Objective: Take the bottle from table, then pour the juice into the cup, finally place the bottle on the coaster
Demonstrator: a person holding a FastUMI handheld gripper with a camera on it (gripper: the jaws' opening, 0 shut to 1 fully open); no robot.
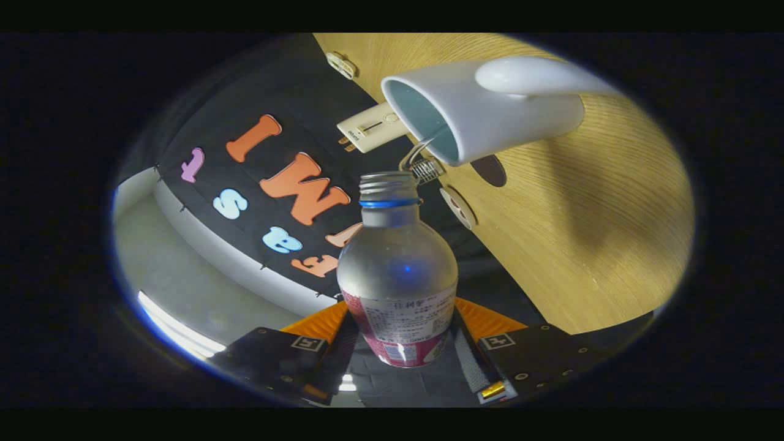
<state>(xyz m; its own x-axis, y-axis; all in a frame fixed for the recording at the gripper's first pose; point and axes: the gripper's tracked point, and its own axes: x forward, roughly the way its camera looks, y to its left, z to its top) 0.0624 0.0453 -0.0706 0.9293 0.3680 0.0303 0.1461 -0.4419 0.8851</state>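
Observation:
My gripper (401,343) is shut on a clear plastic bottle (398,263) with a pink and white label, both fingers pressing on its lower body. The bottle's uncapped threaded neck with a blue ring (388,188) points away from me, toward the white cup (484,113). The whole view is rolled, so the wooden table (600,233) stands steeply slanted. The cup's mouth, pale blue inside, faces the bottle neck, a short gap beyond it. The cup's handle (533,76) is on the side toward me. A dark round patch (490,170) lies on the table just behind the cup, perhaps the coaster.
A cream power strip (370,128) lies at the table's far edge beside the cup. A small metal clip (425,166) and a round white disc (458,207) sit near the bottle's neck. Another small white item (341,64) rests farther along the table edge.

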